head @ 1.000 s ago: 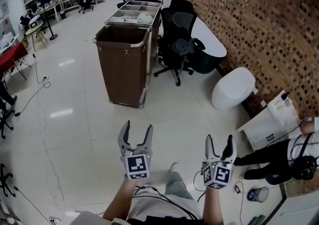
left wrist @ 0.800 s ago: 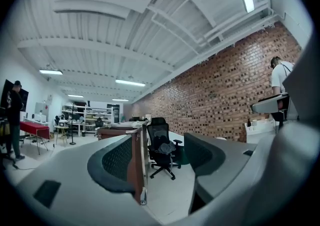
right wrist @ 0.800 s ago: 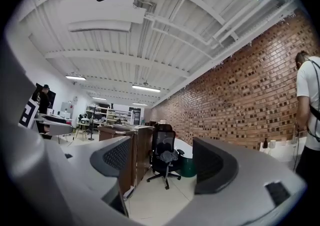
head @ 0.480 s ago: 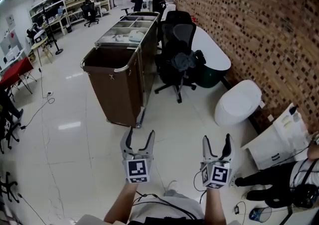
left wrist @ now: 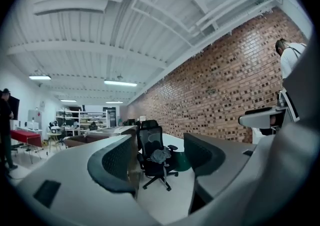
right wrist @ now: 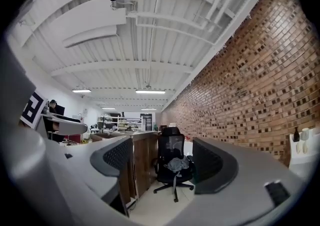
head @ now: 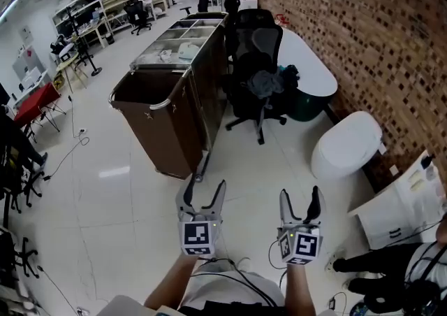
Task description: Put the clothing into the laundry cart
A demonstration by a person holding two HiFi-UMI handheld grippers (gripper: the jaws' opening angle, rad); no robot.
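The left gripper (head: 204, 193), grey with dark ribbed pads and a marker cube at its base, sits low in the centre of the head view with its jaws spread and nothing between them but open air. The right gripper (head: 299, 199), just to its right at the same height, also has its jaws apart and empty. Both point up the frame, and in each gripper view the gap between the pads frames a black mesh office chair (head: 255, 63) standing well ahead on the glossy white tiled floor (head: 105, 189). A crumpled grey piece of clothing (head: 265, 82) lies on the seat of that chair, above the centre of the head view. Just left of the chair stands the tall brown laundry cart with a metal rim (head: 164, 133). Its deep bin is open at the near end and a metal tray top with compartments (head: 178, 45) runs back behind it. Right of the chair is a white oval table (head: 307, 63) against the brown brick wall (head: 363, 21), and below it, at mid right, a white rounded tub-like object (head: 347, 143). A person's black-trousered legs (head: 377, 262) show at the lower right corner.
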